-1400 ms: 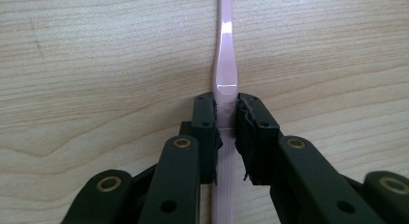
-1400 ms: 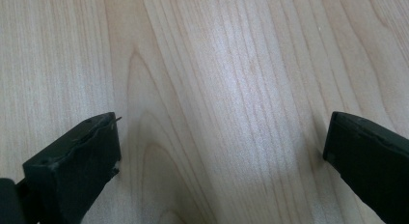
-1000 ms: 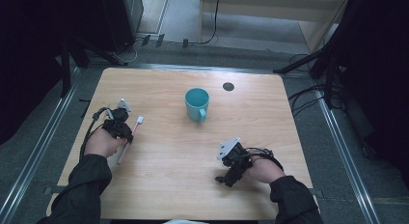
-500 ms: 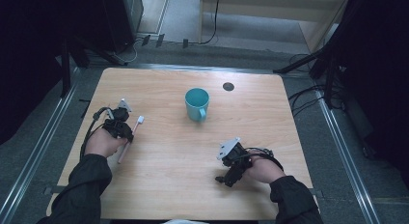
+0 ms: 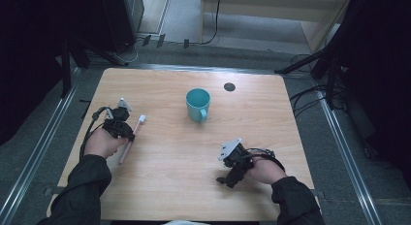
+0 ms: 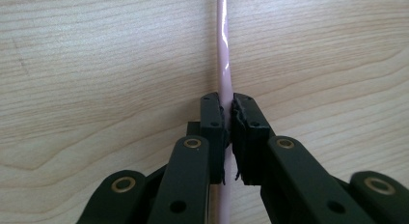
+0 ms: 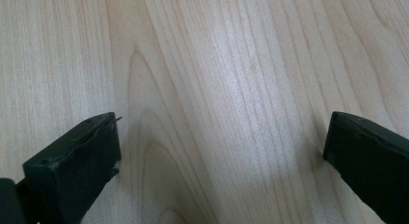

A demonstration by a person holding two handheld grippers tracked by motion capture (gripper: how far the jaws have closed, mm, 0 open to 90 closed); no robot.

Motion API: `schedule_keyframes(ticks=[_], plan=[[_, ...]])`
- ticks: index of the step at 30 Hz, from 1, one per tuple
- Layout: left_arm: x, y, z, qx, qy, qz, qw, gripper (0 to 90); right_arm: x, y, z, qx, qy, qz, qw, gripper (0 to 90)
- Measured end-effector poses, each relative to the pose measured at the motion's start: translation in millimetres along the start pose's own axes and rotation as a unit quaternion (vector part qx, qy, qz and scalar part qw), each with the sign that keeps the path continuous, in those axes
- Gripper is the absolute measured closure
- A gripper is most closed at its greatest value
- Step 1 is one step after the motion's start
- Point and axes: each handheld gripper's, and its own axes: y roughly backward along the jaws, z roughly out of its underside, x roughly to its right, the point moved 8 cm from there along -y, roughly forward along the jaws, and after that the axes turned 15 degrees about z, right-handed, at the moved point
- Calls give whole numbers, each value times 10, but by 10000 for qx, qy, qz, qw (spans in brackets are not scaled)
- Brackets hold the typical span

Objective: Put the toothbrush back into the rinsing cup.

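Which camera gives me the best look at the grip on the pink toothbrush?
The left gripper view: the left gripper is shut on the toothbrush handle, pads on both sides. The high view shows the whole toothbrush lying on the table, the grip small.

The toothbrush [image 5: 131,139] lies on the table [image 5: 165,186], left of the mug [image 5: 198,104].

Near the tabletop's [image 5: 160,186] left edge, the left hand-held gripper [image 5: 127,134] sits on a pink toothbrush [image 5: 132,138]. A teal mug [image 5: 198,104] stands mid-tabletop toward the far edge. The right hand-held gripper [image 5: 227,179] rests near the near-right corner.
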Motion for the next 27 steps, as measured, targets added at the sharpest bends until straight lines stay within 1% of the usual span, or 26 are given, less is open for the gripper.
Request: schedule_keyframes(ticks=[4, 8, 10, 11, 15, 20, 23, 25, 27], plan=[[42, 64, -8, 63, -29, 76, 9999, 841, 0, 0, 0, 0, 0, 0, 10000, 0], [81, 136, -18, 140, -188, 67, 9997, 841, 0, 0, 0, 0, 1, 0, 10000, 0], [103, 161, -21, 197, -199, 92, 9996, 841, 0, 0, 0, -1, -1, 1, 10000, 0], [108, 177, -27, 242, -245, 104, 9994, 841, 6, -2, -2, 13, 11, 24, 10000, 0], [157, 246, -33, 356, -323, 184, 9987, 841, -1, 0, 0, -2, -4, -3, 10000, 0], [260, 369, -52, 611, -492, 276, 9965, 841, 7, -2, -1, 18, 12, 25, 10000, 0], [331, 444, -66, 791, -600, 320, 9945, 841, 6, -3, -2, 28, 8, 25, 10000, 0], [384, 495, -77, 913, -691, 355, 9928, 842, 6, -3, -2, 27, 7, 26, 10000, 0], [443, 550, -91, 1064, -799, 378, 9904, 841, 7, -3, -2, 27, 9, 25, 10000, 0]])
